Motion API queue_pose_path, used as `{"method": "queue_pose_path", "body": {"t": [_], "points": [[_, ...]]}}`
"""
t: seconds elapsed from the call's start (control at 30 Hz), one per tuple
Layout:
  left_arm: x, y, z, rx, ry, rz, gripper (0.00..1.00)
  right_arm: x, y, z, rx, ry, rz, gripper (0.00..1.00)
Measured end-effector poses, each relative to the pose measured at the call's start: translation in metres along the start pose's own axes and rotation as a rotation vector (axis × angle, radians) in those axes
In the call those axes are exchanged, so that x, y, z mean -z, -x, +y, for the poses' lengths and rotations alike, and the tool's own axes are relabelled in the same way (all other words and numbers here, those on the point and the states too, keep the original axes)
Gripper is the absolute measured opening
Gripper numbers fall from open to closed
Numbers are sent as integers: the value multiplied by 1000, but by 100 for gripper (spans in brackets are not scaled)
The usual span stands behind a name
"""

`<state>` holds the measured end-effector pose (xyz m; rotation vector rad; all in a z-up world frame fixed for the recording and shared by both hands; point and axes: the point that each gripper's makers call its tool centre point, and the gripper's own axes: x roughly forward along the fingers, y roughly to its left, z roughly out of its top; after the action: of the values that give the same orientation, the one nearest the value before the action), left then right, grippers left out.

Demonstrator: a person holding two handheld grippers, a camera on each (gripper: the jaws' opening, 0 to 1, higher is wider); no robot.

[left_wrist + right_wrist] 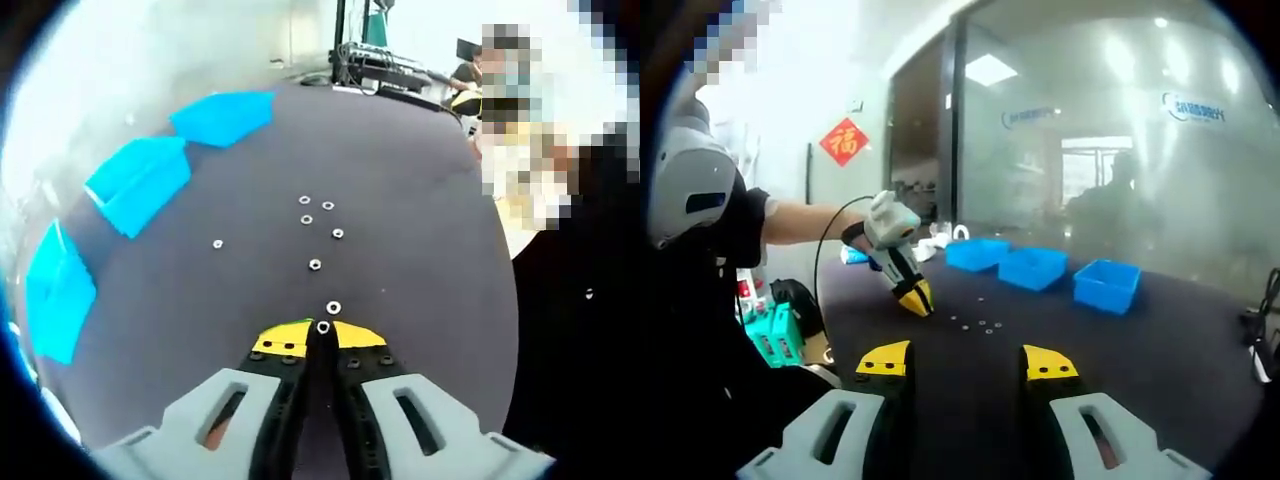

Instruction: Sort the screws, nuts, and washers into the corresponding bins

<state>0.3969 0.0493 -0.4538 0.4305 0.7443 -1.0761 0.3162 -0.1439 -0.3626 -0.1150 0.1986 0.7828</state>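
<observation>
Three blue bins (140,180) stand in a curved row along the far edge of the dark table (420,260), and everything else is placed here relative to that row. In the left gripper view the bins sit at the upper left, and a loose scatter of small silver nuts and washers (315,265) lies on the bare table well apart from them, trailing toward the camera. The left gripper (322,335) points down into the near end of that scatter, on the side farthest from the bins. Its yellow-tipped jaws are drawn together, and a small silver nut (323,327) sits right at the tips, apparently pinched between them. Another small ring-shaped piece (333,307) lies just beyond the tips, toward the bins.

In the right gripper view the same three bins (1032,266) line up across the middle of the table (1160,350), and the small parts (980,324) lie in front of them, nearer the camera. The left gripper (920,303) enters from the left, tilted down with its yellow tips at the left end of that scatter. The right gripper (968,362) hangs above the table on the near side, well apart from the bins, with its jaws spread wide and nothing between them.
</observation>
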Motion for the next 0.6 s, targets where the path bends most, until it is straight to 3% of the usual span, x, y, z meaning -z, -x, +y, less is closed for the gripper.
{"method": "queue_pose_path", "body": {"t": [0.13, 0.3, 0.6], "points": [[0, 2, -1, -5, 1, -20, 6, 0, 0, 0, 1, 1, 1, 37], [-6, 6, -3, 7, 22, -88, 6, 2, -2, 0, 3, 9, 12, 37], [-20, 20, -1, -31, 47, -226, 6, -3, -4, 4, 1, 14, 6, 37]]}}
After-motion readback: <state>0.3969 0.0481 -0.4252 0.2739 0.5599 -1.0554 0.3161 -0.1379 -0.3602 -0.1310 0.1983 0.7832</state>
